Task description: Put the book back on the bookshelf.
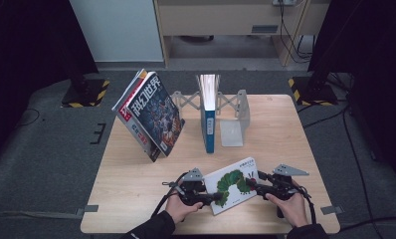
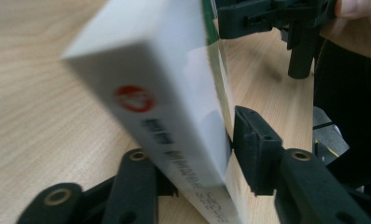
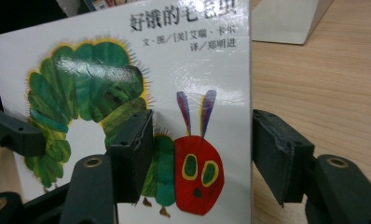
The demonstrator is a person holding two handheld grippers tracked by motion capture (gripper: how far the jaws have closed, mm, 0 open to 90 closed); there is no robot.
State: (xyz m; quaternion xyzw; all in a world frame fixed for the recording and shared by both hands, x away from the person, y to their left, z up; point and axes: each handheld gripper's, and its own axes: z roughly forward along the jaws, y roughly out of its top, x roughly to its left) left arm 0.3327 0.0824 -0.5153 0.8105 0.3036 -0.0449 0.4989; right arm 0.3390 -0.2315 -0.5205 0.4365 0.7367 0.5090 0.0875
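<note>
The caterpillar picture book lies near the front edge of the worktop, between the two hands, its long axis running from front-left to back-right. The left gripper is clamped on the book's front-left end, one jaw over the cover and one under it. The right gripper stands with jaws apart at the book's right edge, straddling it but not yet squeezing. The upright books in the metal bookend rack stand well behind, toward the back edge.

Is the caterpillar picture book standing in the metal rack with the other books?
No, the caterpillar picture book lies near the table's front edge, between both tongs.
</note>
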